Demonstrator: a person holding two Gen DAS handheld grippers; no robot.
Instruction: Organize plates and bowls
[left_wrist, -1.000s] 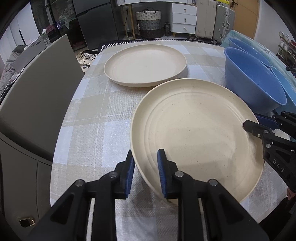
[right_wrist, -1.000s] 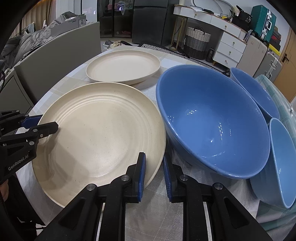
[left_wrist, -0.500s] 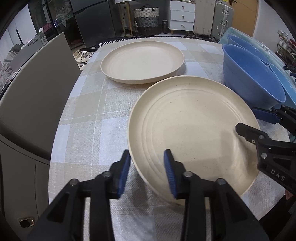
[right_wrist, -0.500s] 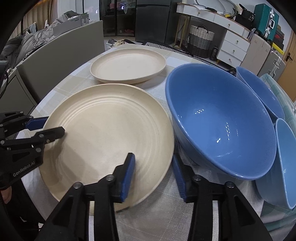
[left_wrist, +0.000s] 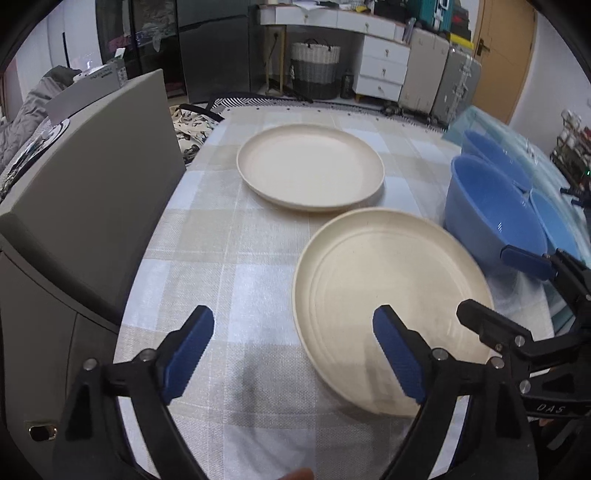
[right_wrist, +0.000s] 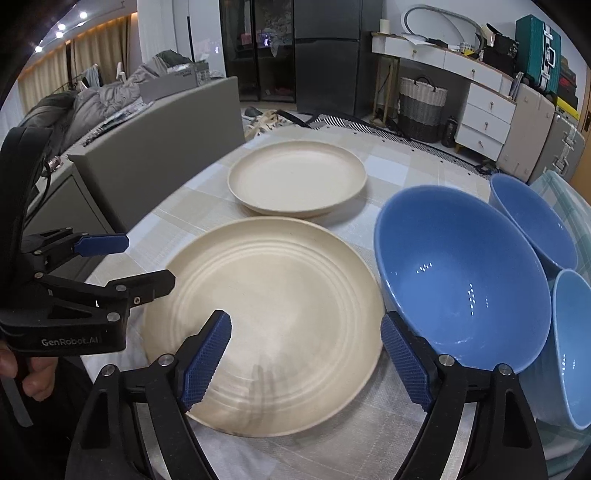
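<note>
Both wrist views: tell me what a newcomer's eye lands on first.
The ridged cream plate lies nearest, between the open jaws of the left gripper and right gripper, neither gripping it. To its right sits a big blue bowl. A smooth cream plate lies farther back on the checked tablecloth.

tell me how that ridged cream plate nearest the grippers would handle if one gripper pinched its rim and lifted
The ridged plate looks rigid, so it should lift in one piece without flexing. It is wide and shallow, so a pinch at one edge would probably let the far side droop. Its matte speckled surface looks less slippery than the glossy blue bowl beside it.
</note>
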